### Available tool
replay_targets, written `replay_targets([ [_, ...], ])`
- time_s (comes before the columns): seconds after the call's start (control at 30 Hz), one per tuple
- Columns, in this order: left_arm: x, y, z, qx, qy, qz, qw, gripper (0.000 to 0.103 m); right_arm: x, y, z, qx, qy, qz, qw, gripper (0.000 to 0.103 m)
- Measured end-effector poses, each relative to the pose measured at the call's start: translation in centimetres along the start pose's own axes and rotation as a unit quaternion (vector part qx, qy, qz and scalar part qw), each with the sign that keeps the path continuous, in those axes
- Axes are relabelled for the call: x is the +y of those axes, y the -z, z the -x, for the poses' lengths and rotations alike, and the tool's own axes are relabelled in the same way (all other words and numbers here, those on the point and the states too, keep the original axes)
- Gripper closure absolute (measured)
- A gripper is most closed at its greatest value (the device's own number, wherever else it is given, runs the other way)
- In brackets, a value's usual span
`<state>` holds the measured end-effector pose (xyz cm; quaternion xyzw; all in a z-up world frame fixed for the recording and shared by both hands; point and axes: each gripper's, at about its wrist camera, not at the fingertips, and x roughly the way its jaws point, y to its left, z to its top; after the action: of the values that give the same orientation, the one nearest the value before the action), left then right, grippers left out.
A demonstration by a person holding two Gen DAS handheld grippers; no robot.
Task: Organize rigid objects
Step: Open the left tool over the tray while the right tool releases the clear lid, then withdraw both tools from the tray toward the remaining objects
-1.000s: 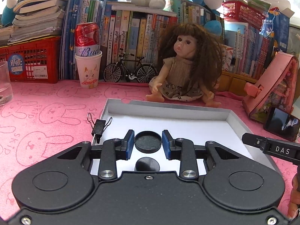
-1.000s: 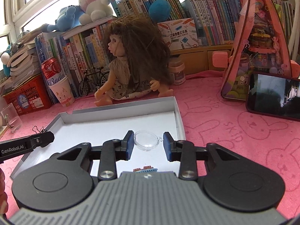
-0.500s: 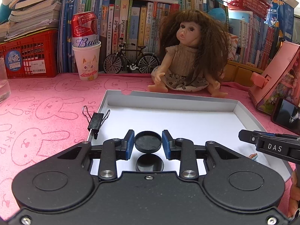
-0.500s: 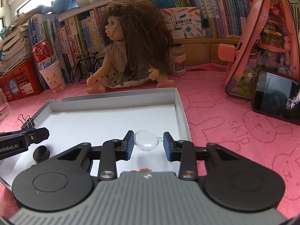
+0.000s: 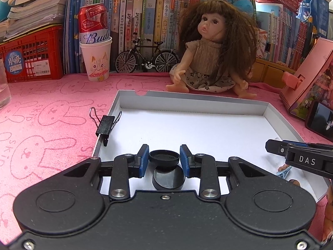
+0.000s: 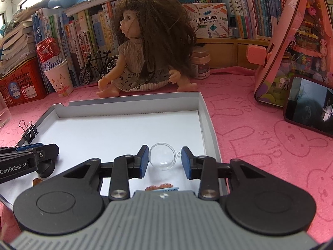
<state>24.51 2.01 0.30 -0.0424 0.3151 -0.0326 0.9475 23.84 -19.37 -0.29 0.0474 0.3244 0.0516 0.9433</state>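
Pink cloth printed with rabbits covers the counter [image 5: 45,112], and on it lies a shallow white tray [image 5: 208,104] with grey walls, the largest of the task's things. A doll [image 5: 212,48] sits just beyond its far wall, clear of the work.

Both tongs are over the near half of the tray. The left tongs [image 5: 164,160] are closed on a black round cap [image 5: 164,157]; both blue pads press its rim. The cap is held flat, hollow face up, directly above a second black disc [image 5: 168,179] lying on the tray floor. Being round, it has no long axis; its flat face is level with the tray.

The right tongs [image 6: 165,160] are opening. A clear plastic dome [image 6: 162,159] is between the pads; the left pad appears to touch it, the right pad stands off from its small loop. The loop points toward the right pad, which gives the dome its only long direction, across the jaws. It sits near the tray's right wall.

A black binder clip [image 5: 105,125] is clamped on the left wall, handles pointing away from the viewer.

Judgement: the step in hand is depositing small items in the tray. The dome looks about to be released; the right tongs would next need to withdraw without dragging it. The left tongs would need to lower the cap onto or beside the disc before letting go.
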Motion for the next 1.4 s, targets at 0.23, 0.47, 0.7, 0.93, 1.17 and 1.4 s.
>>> replay_targets([
  [0.23, -0.1, 0.1, 1.1, -0.011, 0.009, -0.003, 0.9999, 0.06, -0.2, 0.0, 0.9, -0.011, -0.013, -0.014, 1.0, 0.038],
  [0.47, -0.3, 0.3, 2.9, -0.023, 0.021, -0.01, 0.9995, 0.047, 0.0, 0.1, 2.9, -0.03, -0.027, -0.004, 0.999, 0.026],
  [0.7, -0.4, 1.0, 5.9, -0.046, 0.038, -0.021, 0.998, 0.033, 0.3, 0.6, 5.5, -0.052, -0.037, 0.022, 0.998, 0.016],
  [0.93, -0.5, 2.0, 9.2, -0.069, 0.06, -0.038, 0.9951, 0.019, 0.1, 1.5, 8.0, -0.069, -0.048, 0.036, 0.996, 0.009],
  [1.17, -0.2, 4.2, 12.1, -0.072, 0.08, -0.047, 0.9931, 0.018, 0.2, 3.2, 10.4, -0.08, -0.056, 0.059, 0.993, 0.001],
  [1.4, 0.2, 6.3, 14.5, -0.075, 0.094, -0.049, 0.9915, 0.018, 0.0, 5.2, 12.5, -0.093, -0.061, 0.071, 0.991, 0.0],
])
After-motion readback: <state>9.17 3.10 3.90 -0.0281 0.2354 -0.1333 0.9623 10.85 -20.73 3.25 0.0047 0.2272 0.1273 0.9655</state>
